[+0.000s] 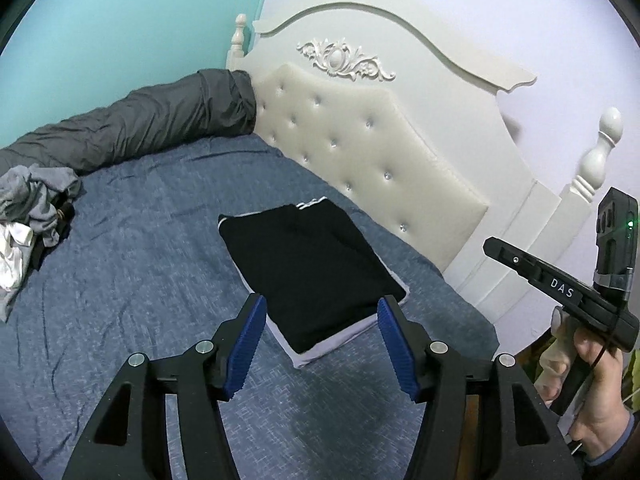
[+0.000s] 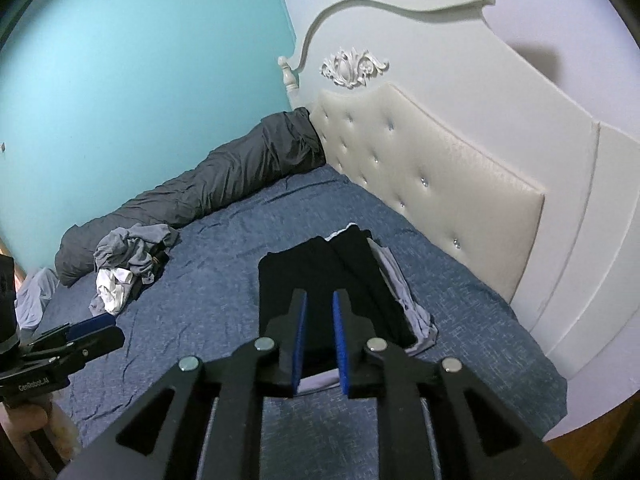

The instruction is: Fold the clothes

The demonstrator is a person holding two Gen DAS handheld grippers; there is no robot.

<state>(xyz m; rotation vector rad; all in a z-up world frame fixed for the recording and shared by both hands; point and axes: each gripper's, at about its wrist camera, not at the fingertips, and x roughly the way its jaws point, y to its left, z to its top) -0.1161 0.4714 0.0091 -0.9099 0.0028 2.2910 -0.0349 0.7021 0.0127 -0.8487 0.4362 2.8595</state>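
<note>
A folded black garment point(image 1: 308, 268) lies on top of a folded light grey one point(image 1: 320, 350) on the blue bed sheet point(image 1: 140, 280) near the headboard. My left gripper point(image 1: 320, 312) is open and empty, held just above the near edge of this stack. My right gripper point(image 2: 320, 304) hovers above the same black garment point(image 2: 320, 276) with its jaws a narrow gap apart and nothing between them. The right gripper also shows in the left wrist view point(image 1: 496, 246), held off the bed's right side. A heap of unfolded grey, white and dark clothes point(image 2: 128, 264) lies at the far left of the bed.
A rolled dark grey duvet point(image 1: 132, 128) lies along the turquoise wall. The white tufted headboard point(image 1: 360, 140) stands to the right of the stack. The unfolded heap also shows in the left wrist view point(image 1: 32, 216). The left gripper shows at the lower left of the right wrist view point(image 2: 92, 330).
</note>
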